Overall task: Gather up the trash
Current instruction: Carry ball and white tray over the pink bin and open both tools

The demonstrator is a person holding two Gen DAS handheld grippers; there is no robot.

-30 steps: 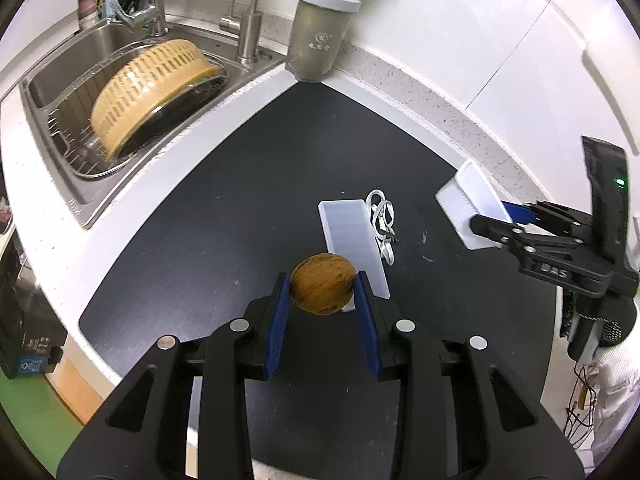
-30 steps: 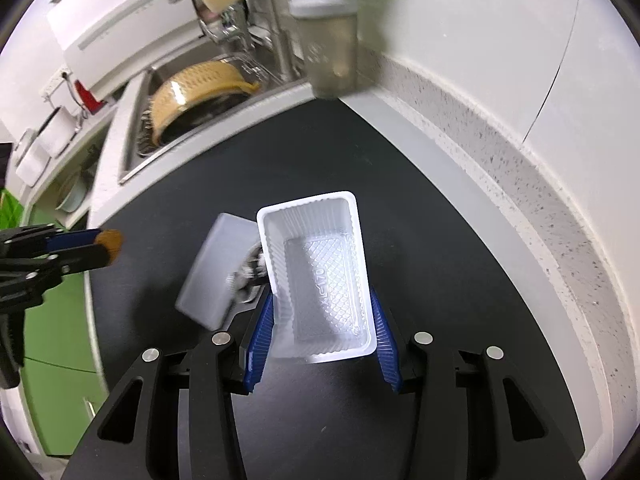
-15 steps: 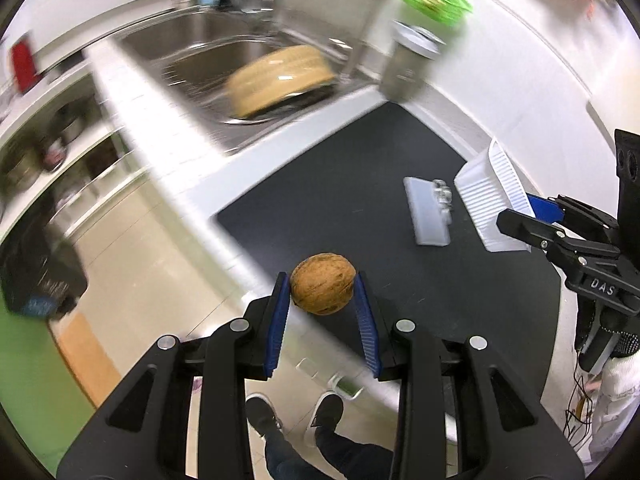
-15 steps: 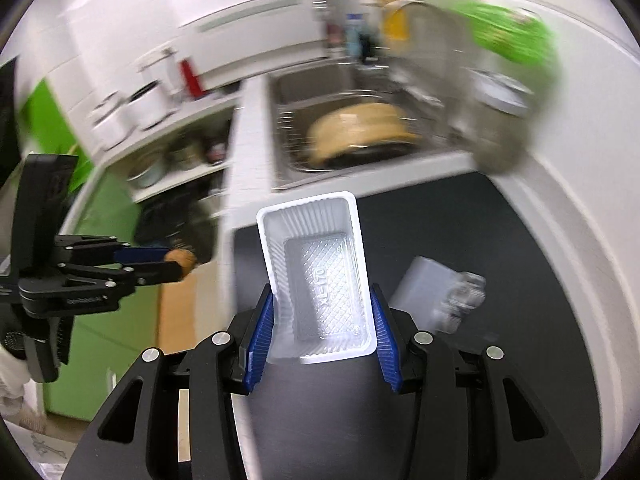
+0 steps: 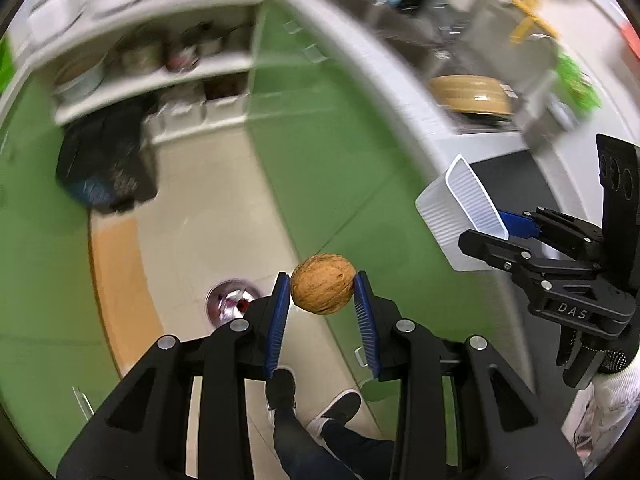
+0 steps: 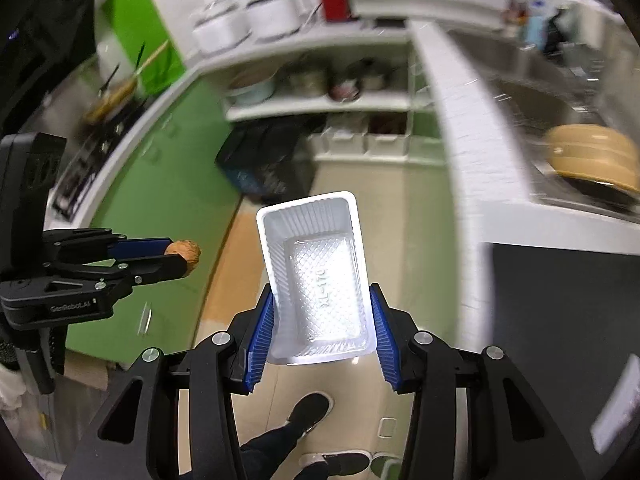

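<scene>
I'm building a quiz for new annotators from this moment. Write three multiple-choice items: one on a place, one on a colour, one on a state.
1. Where is the walnut?
A. in the sink
B. between the left tool's fingers
C. inside the tray

2. What colour are the pads on the tool fingers?
A. blue
B. red
C. yellow

3. In what state is the white plastic tray?
A. holding food
B. crushed flat
C. empty, clamped at its sides

Answers:
1. B: the walnut sits gripped in the left tool, above the floor.
2. A: the ribbed pads on either side of the tray are blue.
3. C: the white plastic tray shows its bare patterned bottom, and the right tool presses on both its long sides.
</scene>
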